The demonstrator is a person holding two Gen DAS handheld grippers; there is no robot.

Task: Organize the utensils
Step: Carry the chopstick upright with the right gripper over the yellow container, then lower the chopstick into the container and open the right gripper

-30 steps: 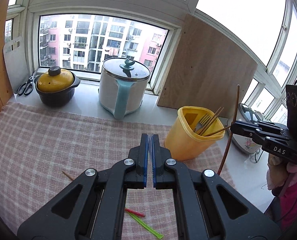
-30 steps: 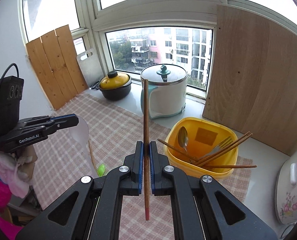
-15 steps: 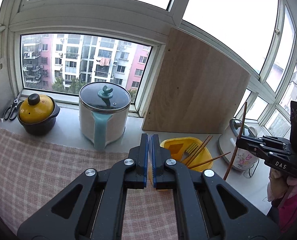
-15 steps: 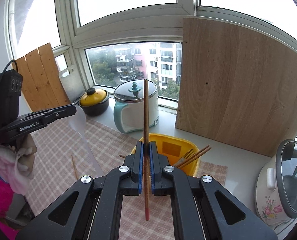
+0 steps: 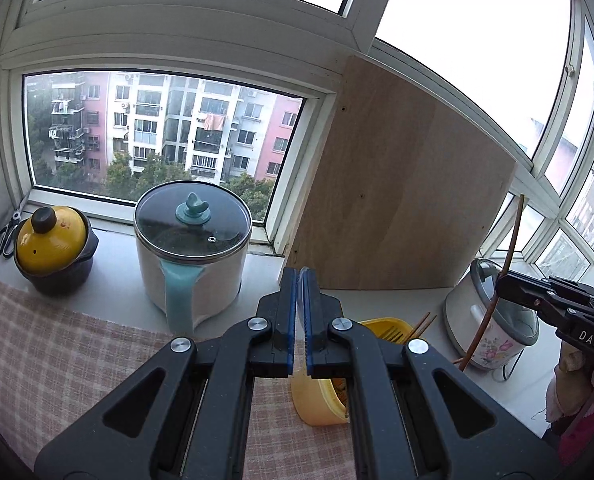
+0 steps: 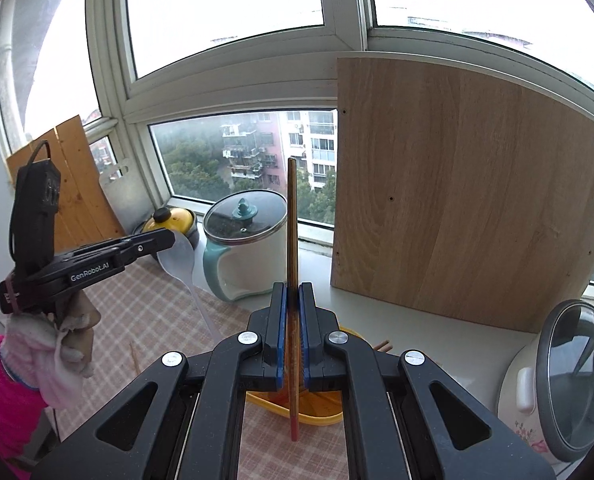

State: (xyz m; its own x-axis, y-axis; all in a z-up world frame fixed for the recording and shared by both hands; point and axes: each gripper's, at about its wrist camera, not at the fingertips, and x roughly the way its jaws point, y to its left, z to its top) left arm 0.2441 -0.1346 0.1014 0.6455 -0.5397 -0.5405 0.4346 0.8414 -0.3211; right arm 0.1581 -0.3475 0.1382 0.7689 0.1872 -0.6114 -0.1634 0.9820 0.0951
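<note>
My right gripper [image 6: 293, 292] is shut on a brown chopstick [image 6: 292, 232] that stands upright, its red tip hanging below the jaws over the yellow utensil holder [image 6: 317, 412]. The left wrist view shows the same gripper [image 5: 505, 284] and chopstick [image 5: 512, 240] at the right. My left gripper [image 5: 300, 280] is shut on a clear plastic spoon [image 6: 179, 258]; only its thin edge shows between the pads in its own view. The yellow holder [image 5: 317, 396] sits just beyond the left fingers, with a fork and chopsticks inside.
A white pot with a glass lid [image 5: 193, 256] and a yellow-lidded clay pot [image 5: 53, 248] stand on the sill. A wooden board [image 5: 397, 208] leans behind the holder, a rice cooker [image 5: 493, 320] at its right. Checked cloth [image 5: 57, 352] covers the counter; one chopstick [image 6: 133, 356] lies there.
Both grippers have risen and moved in toward the window and the yellow holder, which now lies close under the fingers. Both grips are unchanged.
</note>
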